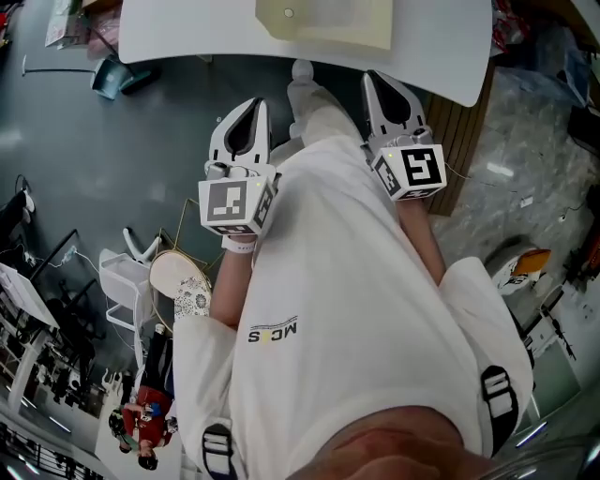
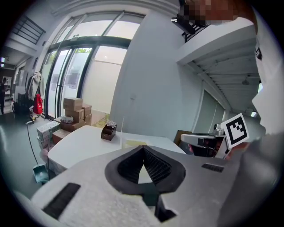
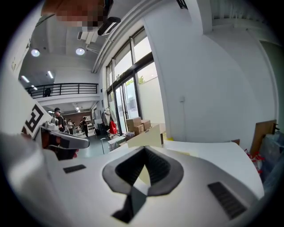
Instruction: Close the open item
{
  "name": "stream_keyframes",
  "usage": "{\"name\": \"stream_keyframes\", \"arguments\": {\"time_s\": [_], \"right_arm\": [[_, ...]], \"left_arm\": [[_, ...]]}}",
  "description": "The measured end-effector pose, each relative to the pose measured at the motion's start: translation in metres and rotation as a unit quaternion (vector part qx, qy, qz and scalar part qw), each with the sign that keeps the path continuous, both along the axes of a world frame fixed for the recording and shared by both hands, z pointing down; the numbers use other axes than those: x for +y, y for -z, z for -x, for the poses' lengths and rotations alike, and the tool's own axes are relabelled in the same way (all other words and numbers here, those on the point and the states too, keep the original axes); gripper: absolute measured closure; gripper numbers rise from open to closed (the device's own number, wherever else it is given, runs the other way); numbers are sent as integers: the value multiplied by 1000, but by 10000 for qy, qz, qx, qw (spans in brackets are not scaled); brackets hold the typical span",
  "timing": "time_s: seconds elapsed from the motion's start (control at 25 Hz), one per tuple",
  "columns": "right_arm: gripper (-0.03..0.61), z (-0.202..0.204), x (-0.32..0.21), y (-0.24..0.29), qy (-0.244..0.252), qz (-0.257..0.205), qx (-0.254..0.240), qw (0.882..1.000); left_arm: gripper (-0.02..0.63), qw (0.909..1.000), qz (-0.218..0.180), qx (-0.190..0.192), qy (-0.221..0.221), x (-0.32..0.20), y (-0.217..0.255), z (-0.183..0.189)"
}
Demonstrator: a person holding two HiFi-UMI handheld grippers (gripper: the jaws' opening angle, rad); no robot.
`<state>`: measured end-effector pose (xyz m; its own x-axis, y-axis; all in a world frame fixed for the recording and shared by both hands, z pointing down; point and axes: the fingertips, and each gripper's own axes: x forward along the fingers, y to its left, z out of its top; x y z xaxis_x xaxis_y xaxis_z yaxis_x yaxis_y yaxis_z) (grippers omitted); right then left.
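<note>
Left gripper is clenched, its pads meeting at the tips with nothing between them. The right gripper is the same, shut and empty. I see both held out in front of the white shirt, the left short of the white table, the right at its near edge. The cream-coloured box sits on that table, well ahead of both grippers. Its flap stands raised in the right gripper view. A small brown holder stands further along the tabletop.
</note>
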<state>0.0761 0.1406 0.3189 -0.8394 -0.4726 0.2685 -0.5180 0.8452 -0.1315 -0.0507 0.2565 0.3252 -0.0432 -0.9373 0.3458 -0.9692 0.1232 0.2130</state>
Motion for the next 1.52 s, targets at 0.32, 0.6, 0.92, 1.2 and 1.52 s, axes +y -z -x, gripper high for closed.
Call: {"name": "stream_keyframes", "arguments": {"time_s": [0.32, 0.6, 0.92, 1.2, 1.52], "right_arm": [[565, 28, -66, -11, -114, 107, 12, 9999], [565, 64, -134, -2, -35, 57, -121, 9999], [565, 91, -194, 3, 114, 157, -276, 9994], [565, 107, -212, -11, -85, 375, -125, 9992], [565, 99, -218, -1, -700, 306, -165, 9969]], "left_arm": [[589, 9999, -114, -27, 84, -60, 11, 44], [589, 9993, -224, -283, 86, -127, 35, 80], [589, 9993, -163, -291, 195, -189, 49, 100], [589, 9999, 62, -103, -1, -213, 44, 132], [589, 9987, 227, 97, -447, -231, 24, 154]]}}
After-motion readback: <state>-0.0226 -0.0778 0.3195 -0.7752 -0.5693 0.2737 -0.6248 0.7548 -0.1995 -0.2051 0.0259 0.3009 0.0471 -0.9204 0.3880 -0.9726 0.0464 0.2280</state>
